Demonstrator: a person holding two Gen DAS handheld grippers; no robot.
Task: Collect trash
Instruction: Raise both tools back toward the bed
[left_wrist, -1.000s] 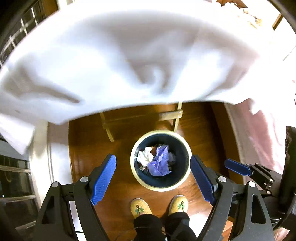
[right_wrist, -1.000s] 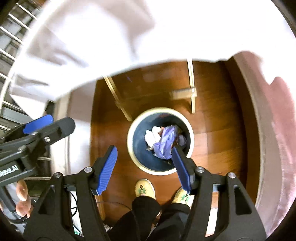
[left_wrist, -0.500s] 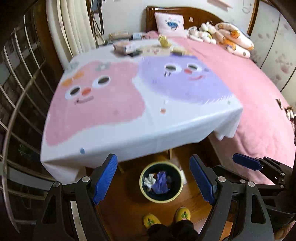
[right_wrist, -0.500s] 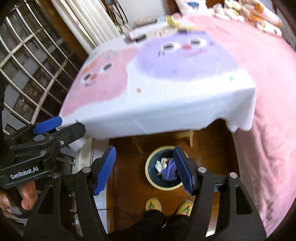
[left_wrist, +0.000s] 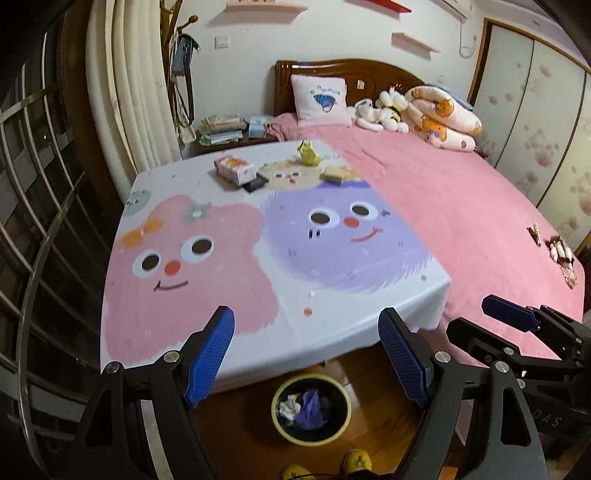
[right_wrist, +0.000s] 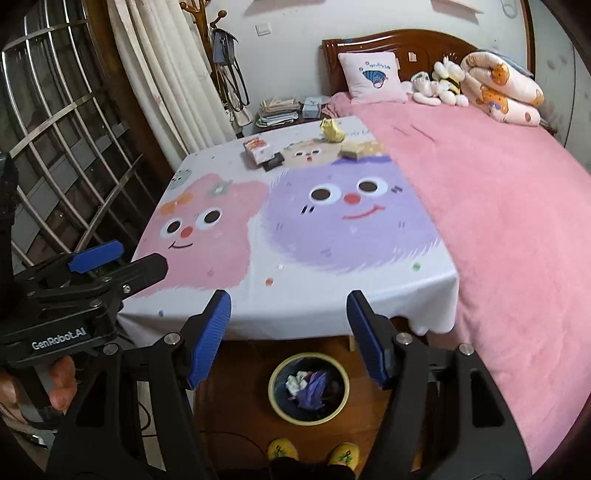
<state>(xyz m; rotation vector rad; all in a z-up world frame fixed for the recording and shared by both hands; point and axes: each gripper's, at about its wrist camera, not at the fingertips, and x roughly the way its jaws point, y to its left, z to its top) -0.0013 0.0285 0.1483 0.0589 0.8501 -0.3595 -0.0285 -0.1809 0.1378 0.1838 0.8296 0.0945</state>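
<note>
Both grippers are wide open and hold nothing. The left gripper and right gripper hang above the near edge of the surface. The trash bin sits on the floor below, with paper in it. More trash waits at the far end: a yellow crumpled paper and a small box. I think it is best to reach far over, go slow, and pinch the yellow paper gently.

Glossy wood headboard; plush pink bedspread; smooth printed cloth tablecloth; crumpled paper in bin.
</note>
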